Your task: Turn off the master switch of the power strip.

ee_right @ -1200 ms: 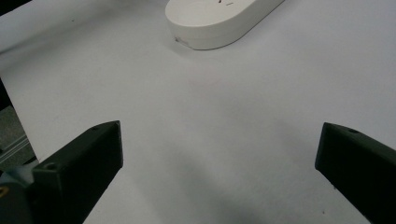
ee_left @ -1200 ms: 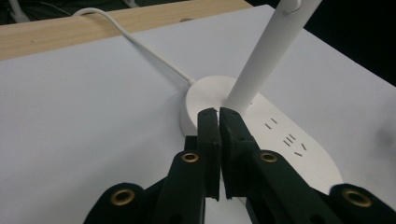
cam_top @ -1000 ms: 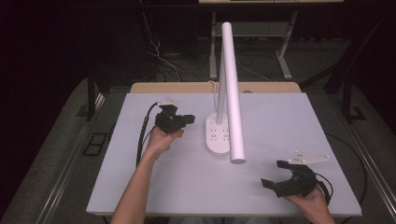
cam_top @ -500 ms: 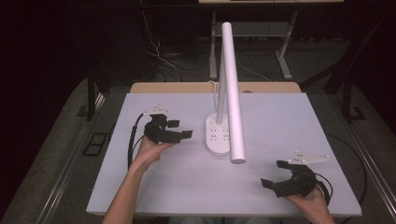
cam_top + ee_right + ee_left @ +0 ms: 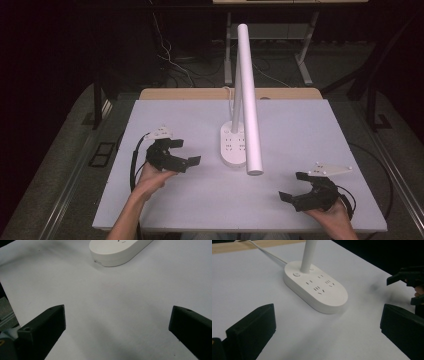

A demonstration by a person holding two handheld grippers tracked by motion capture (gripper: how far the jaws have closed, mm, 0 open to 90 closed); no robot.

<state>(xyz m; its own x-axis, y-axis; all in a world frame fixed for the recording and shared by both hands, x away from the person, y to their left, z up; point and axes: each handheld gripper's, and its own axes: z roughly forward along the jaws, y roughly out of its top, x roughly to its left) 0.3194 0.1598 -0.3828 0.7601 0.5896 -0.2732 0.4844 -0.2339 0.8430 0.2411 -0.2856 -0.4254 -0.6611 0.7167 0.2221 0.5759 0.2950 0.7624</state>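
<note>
A white desk lamp stands mid-table on an oval base (image 5: 234, 148) with sockets and a button; its long tube head (image 5: 249, 100) leans out over the table toward me. My left gripper (image 5: 186, 151) is open and empty, a short way left of the base. From the left gripper view the base (image 5: 315, 290) lies ahead between the spread jaws of the left gripper (image 5: 328, 315). My right gripper (image 5: 291, 186) rests open and empty near the front right. The right gripper (image 5: 117, 315) faces bare table, with the base's end (image 5: 120, 248) at the top.
The white table top (image 5: 310, 125) has a wooden strip (image 5: 200, 93) along its back edge. A white cord (image 5: 267, 252) runs from the base toward the back. The right gripper (image 5: 409, 281) shows at the far right of the left gripper view. The floor around is dark, with cables.
My left gripper has drawn back from beside the lamp base, toward the left and the front of the table. The right gripper and the lamp have stayed put.
</note>
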